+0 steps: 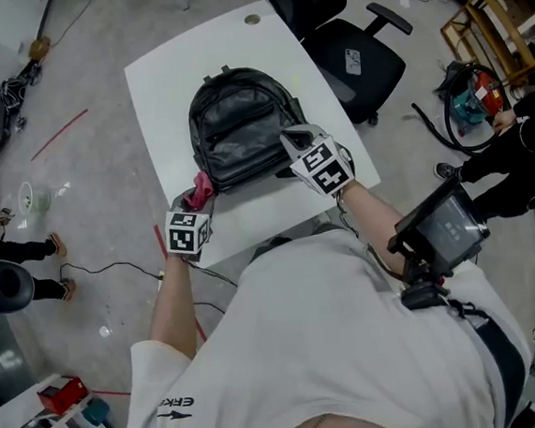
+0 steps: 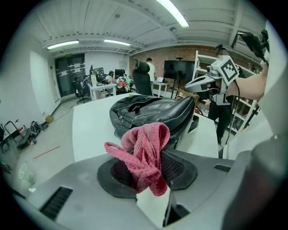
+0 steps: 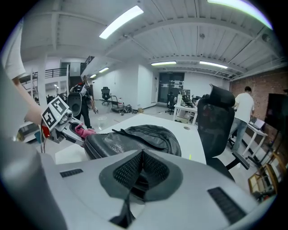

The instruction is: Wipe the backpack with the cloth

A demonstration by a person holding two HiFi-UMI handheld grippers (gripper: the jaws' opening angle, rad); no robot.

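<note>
A black leather backpack (image 1: pixel 238 126) lies flat on a white table (image 1: pixel 166 86). At its near left corner my left gripper (image 1: pixel 198 198) is shut on a crumpled pink cloth (image 1: pixel 202 183), which touches the bag's edge. In the left gripper view the cloth (image 2: pixel 146 152) hangs bunched between the pads, with the backpack (image 2: pixel 153 112) just beyond. My right gripper (image 1: pixel 291 144) hovers at the bag's near right side. Its pads (image 3: pixel 153 168) are pressed together, shut, and nothing shows between them. From that view the backpack (image 3: pixel 135 139) lies ahead, with the left gripper (image 3: pixel 67 128) at its far end.
A black office chair (image 1: pixel 351 50) stands at the table's far right corner. Hoses and a vacuum (image 1: pixel 469 104) lie on the floor to the right, beside a person in black (image 1: pixel 517 161). Cables (image 1: pixel 11 87) and a red line mark the floor on the left.
</note>
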